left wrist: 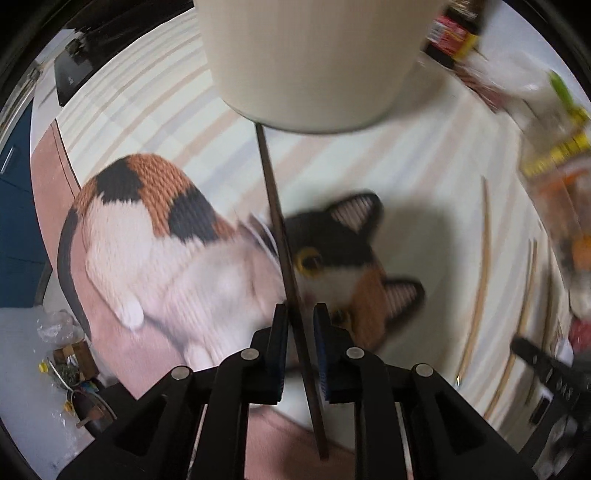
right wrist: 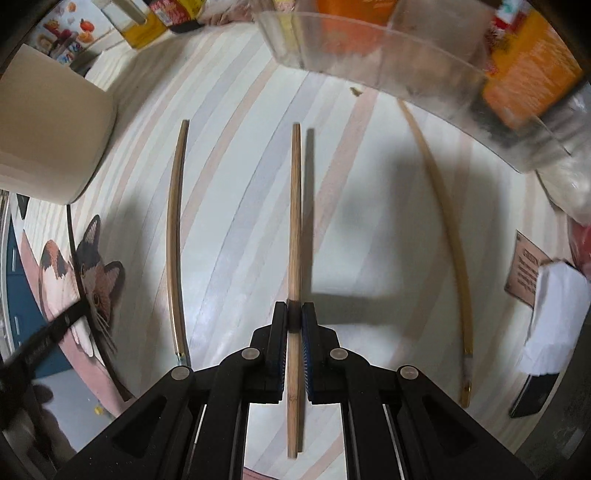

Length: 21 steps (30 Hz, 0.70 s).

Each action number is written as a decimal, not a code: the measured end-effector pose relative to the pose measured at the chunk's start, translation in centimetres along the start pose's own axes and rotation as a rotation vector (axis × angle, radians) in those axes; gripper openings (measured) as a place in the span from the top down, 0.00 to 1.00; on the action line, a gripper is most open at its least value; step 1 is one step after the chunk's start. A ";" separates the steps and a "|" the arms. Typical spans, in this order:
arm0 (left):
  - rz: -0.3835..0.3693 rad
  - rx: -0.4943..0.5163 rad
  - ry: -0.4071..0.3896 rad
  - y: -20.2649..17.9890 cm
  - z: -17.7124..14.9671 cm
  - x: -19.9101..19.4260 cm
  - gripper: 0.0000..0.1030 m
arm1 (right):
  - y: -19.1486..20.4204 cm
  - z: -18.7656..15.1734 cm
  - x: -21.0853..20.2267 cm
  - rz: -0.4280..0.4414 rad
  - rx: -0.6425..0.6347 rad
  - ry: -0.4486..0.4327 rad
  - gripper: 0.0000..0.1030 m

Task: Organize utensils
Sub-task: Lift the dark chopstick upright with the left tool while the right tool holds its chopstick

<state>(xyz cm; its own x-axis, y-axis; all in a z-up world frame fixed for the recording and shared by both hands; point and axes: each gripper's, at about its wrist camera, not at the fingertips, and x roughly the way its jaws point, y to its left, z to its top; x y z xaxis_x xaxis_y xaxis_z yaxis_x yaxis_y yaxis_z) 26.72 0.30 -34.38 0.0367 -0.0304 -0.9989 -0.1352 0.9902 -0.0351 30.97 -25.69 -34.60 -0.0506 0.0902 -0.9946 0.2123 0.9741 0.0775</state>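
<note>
My left gripper (left wrist: 300,310) is shut on a dark brown chopstick (left wrist: 275,210); its far tip sits at the base of a cream ribbed utensil holder (left wrist: 310,59), above a cat-shaped mat (left wrist: 155,236). My right gripper (right wrist: 294,308) is shut on a light wooden chopstick (right wrist: 295,206), held just above the striped tablecloth (right wrist: 236,221). Two more light chopsticks lie on the cloth, one to the left (right wrist: 173,240) and one to the right (right wrist: 447,236). The holder (right wrist: 48,125) also shows at the far left of the right wrist view.
A clear plastic container (right wrist: 406,62) with orange packets stands at the back right. Bottles and jars (right wrist: 155,18) stand at the back left. A white napkin (right wrist: 550,317) and a dark phone (right wrist: 532,395) lie at the right. The left gripper (right wrist: 40,343) shows at lower left.
</note>
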 end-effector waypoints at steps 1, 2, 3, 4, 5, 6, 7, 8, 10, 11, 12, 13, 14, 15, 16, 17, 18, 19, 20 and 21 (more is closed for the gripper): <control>0.002 -0.005 -0.002 -0.1 0.3 0.0 0.87 | 0.1 0.2 0.1 -0.005 -0.004 0.009 0.92; 0.024 0.007 0.004 -0.6 1.0 0.2 0.87 | 0.3 0.4 0.2 -0.007 -0.003 0.017 0.91; 0.040 0.017 0.000 -0.8 1.2 0.1 0.87 | 0.3 0.6 0.3 -0.005 0.003 0.023 0.91; 0.064 0.030 -0.010 -1.0 1.5 0.1 0.88 | 0.2 0.8 0.4 -0.002 0.013 0.024 0.91; 0.077 0.048 -0.025 -1.2 1.6 0.1 0.91 | -0.5 0.5 0.3 0.002 0.021 0.025 0.91; 0.077 0.053 -0.032 -1.3 1.6 0.1 0.92 | -0.5 0.6 0.4 0.001 0.026 0.027 0.91; 0.075 0.062 -0.039 -1.4 1.5 0.1 0.93 | -0.4 0.7 0.4 -0.005 0.023 0.025 0.91; 0.077 0.083 -0.048 -1.7 1.3 0.0 0.94 | -0.3 0.8 0.5 -0.009 0.018 0.022 0.91; 0.079 0.129 -0.050 -1.7 0.4 -0.3 0.95 | -0.1 0.8 0.5 -0.019 0.008 0.020 0.92; 0.077 0.148 -0.046 -1.9 -1.3 -0.3 0.96 | -0.1 0.7 0.6 -0.024 -0.005 0.017 0.93; 0.072 0.168 -0.037 -2.1 -2.2 -0.4 0.96 | -0.2 0.4 0.6 -0.023 -0.016 0.019 0.93; 0.056 0.192 -0.016 -2.4 -3.6 -0.6 0.96 | 0.0 0.0 0.7 -0.016 -0.025 0.030 0.93; 0.043 0.206 0.000 -2.3 -4.5 -0.7 0.96 | 0.0 -0.6 0.9 -0.006 -0.034 0.046 0.93; 0.028 0.217 0.017 -2.4 -5.5 -0.8 0.97 | 0.0 -1.1 1.0 -0.001 -0.042 0.059 0.93; 0.011 0.221 0.032 -2.5 -6.2 -0.9 0.97 | 0.0 -1.6 1.1 0.003 -0.052 0.074 0.93; -0.004 0.220 0.043 -2.5 -6.7 -1.0 0.97 | 0.0 -2.1 1.2 0.006 -0.062 0.089 0.93; -0.010 0.220 0.045 -2.5 -6.9 -1.0 0.96 | 0.0 -2.3 1.3 0.006 -0.069 0.099 0.93; -0.014 0.214 0.046 -2.3 -7.0 -1.1 0.96 | 0.1 -2.5 1.4 0.004 -0.078 0.105 0.93; -0.024 0.203 0.050 -2.1 -6.8 -1.1 0.94 | 0.2 -2.5 1.5 0.001 -0.086 0.108 0.93; -0.036 0.194 0.054 -2.0 -6.3 -1.0 0.91 | 0.3 -2.4 1.6 -0.002 -0.088 0.115 0.93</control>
<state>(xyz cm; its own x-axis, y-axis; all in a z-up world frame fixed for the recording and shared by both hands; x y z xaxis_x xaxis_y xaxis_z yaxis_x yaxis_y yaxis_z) 20.72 -2.48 -33.48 -0.0153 -0.0687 -0.9975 0.0591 0.9958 -0.0694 28.57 -24.78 -35.98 -0.1640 0.1065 -0.9807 0.1261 0.9883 0.0862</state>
